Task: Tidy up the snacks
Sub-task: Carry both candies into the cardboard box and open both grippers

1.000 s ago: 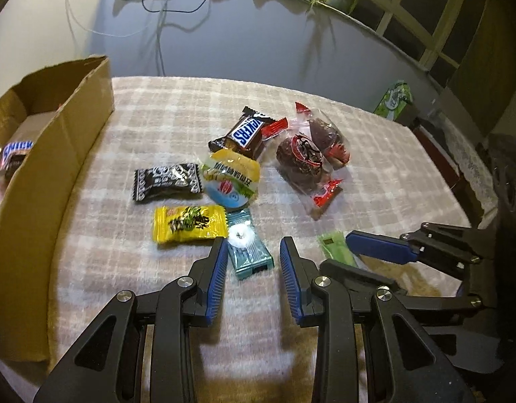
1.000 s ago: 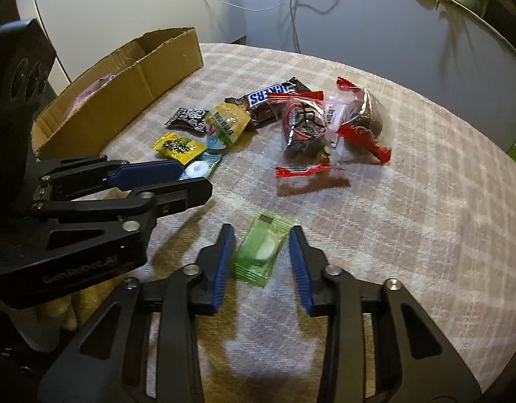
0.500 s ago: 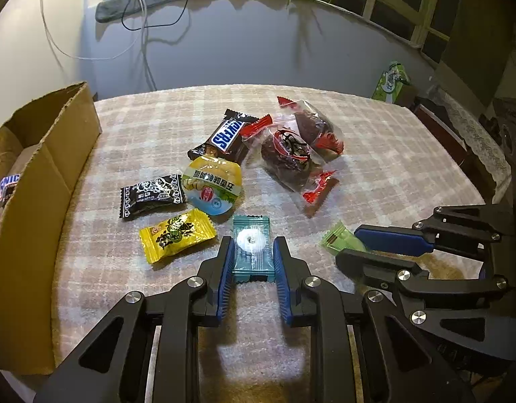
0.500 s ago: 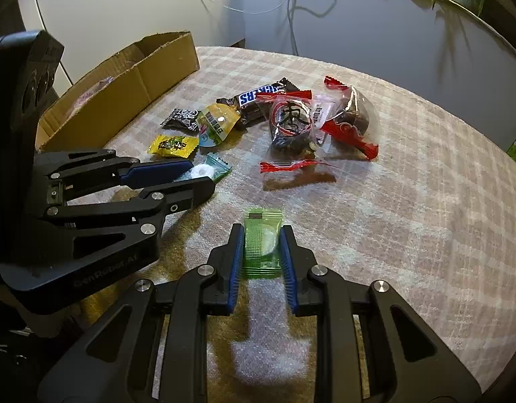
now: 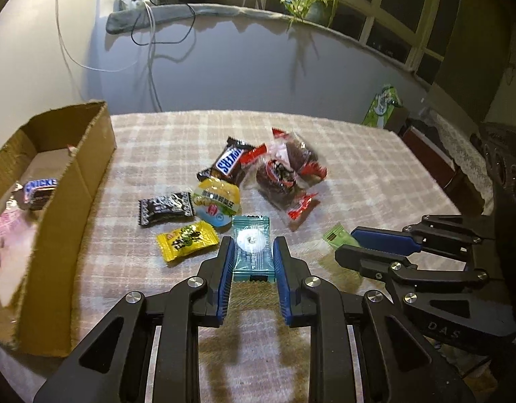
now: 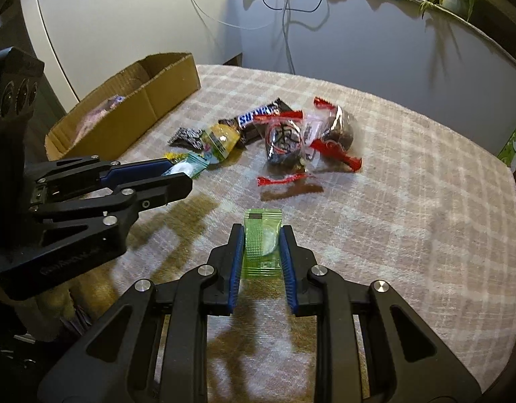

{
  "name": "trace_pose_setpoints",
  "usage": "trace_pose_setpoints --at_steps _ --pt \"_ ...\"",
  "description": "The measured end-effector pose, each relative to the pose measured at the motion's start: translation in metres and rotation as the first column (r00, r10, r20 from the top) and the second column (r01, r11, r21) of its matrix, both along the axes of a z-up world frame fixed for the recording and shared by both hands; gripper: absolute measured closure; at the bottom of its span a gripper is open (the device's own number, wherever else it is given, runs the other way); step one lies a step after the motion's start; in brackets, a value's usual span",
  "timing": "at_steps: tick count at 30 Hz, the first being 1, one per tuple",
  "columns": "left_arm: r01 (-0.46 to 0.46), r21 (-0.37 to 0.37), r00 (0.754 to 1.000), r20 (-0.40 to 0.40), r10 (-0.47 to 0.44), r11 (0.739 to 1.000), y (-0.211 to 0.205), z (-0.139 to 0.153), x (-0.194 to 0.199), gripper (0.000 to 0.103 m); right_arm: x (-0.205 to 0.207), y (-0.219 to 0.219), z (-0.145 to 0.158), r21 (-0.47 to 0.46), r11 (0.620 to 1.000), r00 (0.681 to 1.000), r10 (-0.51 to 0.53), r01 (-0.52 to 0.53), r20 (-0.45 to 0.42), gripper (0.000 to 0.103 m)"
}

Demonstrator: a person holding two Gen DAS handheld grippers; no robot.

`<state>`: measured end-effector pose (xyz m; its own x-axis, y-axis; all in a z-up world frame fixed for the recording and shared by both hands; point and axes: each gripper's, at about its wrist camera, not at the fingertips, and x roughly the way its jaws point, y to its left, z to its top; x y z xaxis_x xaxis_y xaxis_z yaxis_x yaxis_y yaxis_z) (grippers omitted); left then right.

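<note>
Plaid-clothed table: cardboard box lies left of both candies; left hand-held gripper pinching the teal mint is nearer it than right hand-held gripper, pinching the green candy.

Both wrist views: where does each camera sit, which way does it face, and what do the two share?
Left wrist: on the left gripper, looking down along its fingers at the teal candy it grips; the right gripper shows at right.
Right wrist: on the right gripper, looking down at the green candy it grips; the left gripper shows at left.
Shared: the snack pile, box, checked cloth.
</note>
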<state>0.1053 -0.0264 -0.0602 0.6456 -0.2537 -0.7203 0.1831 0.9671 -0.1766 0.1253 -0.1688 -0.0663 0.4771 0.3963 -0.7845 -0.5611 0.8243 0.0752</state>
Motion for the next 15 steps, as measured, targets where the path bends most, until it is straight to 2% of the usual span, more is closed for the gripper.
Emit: trace_pose_setpoints --at_steps 15 --pt "-0.105 -0.037 0.99 0.092 0.108 0.994 0.064 0.038 -0.024 0.081 0.001 0.055 0.042 0.047 0.995 0.995 0.086 -0.089 0.059 0.081"
